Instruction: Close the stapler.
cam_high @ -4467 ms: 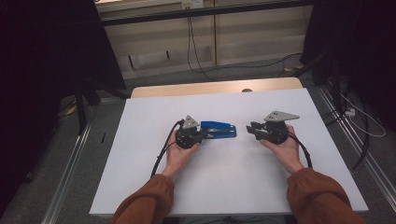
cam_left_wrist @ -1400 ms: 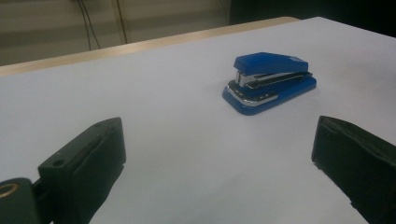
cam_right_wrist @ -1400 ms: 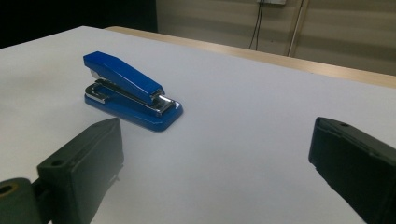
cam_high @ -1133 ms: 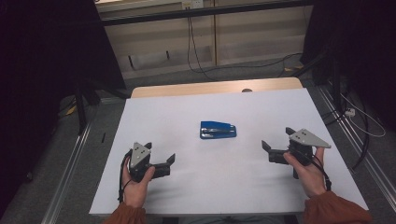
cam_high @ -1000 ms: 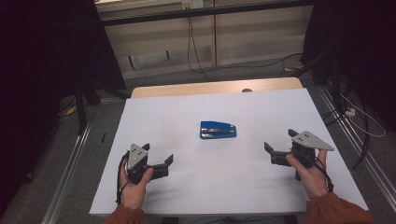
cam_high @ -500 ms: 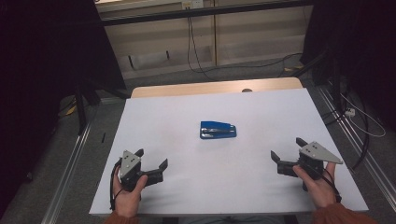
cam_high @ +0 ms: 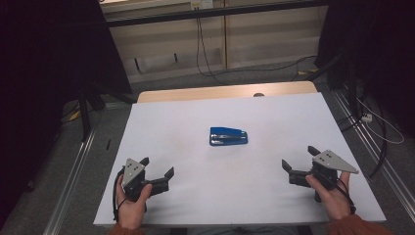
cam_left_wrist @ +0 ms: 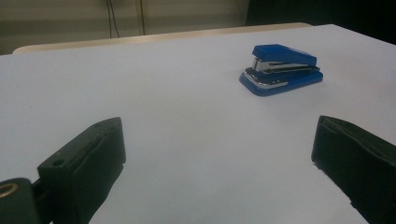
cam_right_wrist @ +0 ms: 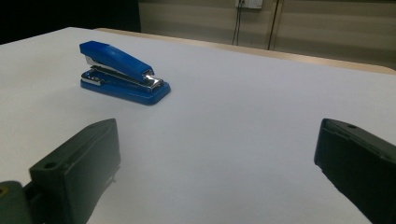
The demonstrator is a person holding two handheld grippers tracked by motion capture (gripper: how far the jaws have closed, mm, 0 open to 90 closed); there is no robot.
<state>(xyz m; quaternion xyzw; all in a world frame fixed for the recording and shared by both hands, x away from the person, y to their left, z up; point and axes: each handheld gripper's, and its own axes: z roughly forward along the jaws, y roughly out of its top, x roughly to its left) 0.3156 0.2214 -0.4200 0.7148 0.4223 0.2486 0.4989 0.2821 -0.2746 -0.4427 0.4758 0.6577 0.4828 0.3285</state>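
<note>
Jaws of both grippers stand wide apart with nothing between them. Left gripper (cam_high: 157, 172) sits low over the near left corner of the white table (cam_high: 274, 205), held in the person's left hand (cam_high: 131, 208); right gripper (cam_high: 299, 164) sits near the right edge, held in the right hand (cam_high: 336, 199). Blue stapler (cam_high: 228, 136) lies flat and closed near the table's centre, well apart from both grippers and between them, farther from the person. Left gripper view shows the stapler (cam_left_wrist: 281, 69) ahead to the right; right gripper view shows it (cam_right_wrist: 122, 72) ahead to the left.

The left gripper (cam_high: 157, 170) sits near the table's front left corner, the right gripper (cam_high: 299, 161) near its front right; both jaws spread wide, empty.
</note>
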